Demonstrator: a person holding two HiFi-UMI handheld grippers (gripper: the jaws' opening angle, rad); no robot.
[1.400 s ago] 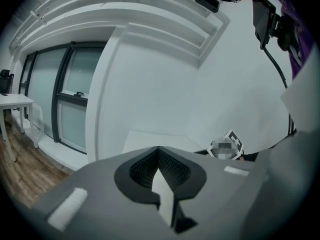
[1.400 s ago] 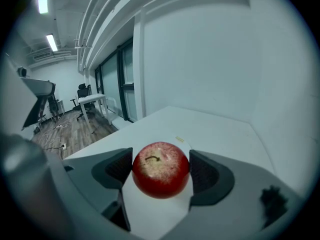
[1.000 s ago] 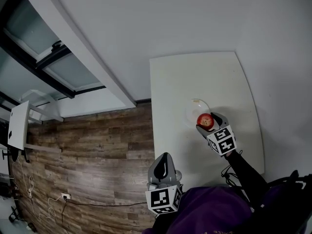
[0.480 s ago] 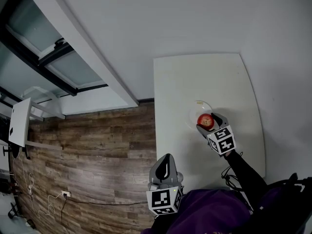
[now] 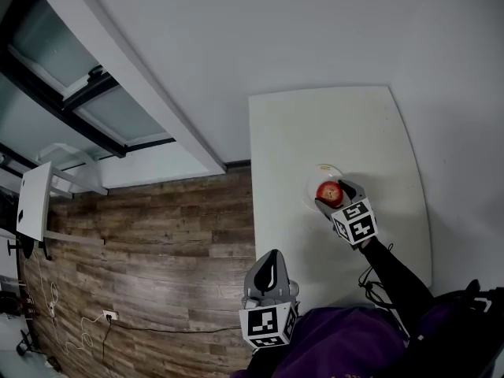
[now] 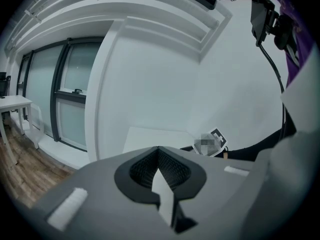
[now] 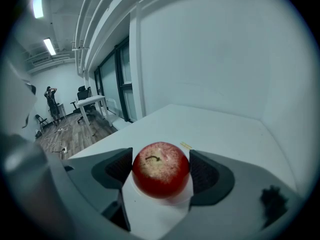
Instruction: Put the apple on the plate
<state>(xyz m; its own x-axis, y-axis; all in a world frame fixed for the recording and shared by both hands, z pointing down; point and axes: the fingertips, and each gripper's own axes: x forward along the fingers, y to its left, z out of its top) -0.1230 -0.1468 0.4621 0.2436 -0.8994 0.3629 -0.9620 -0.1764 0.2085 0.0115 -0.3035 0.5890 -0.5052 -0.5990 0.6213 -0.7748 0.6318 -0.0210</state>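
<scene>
tbl (image 5: 331,124) bare past plate (image 5: 321,170) | wall (image 5: 276,30) behind | L edge open

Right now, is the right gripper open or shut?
The right gripper is shut on the apple: its own view shows both pads against the apple's sides. Whether it rests on the plate, cannot tell.

Layout, table and floor

Plate (image 5: 318,176) lies about mid-table (image 5: 346,124). Apple (image 5: 328,192) sits over the plate's near part, between the jaws of the right gripper (image 5: 334,196), which reaches in from the near right; contact between apple and plate cannot be told. Left gripper (image 5: 269,268) hangs at the table's near-left corner, well apart from the plate. Floor (image 5: 157,242) lies left of the table, wall (image 5: 315,30) behind it.
</scene>
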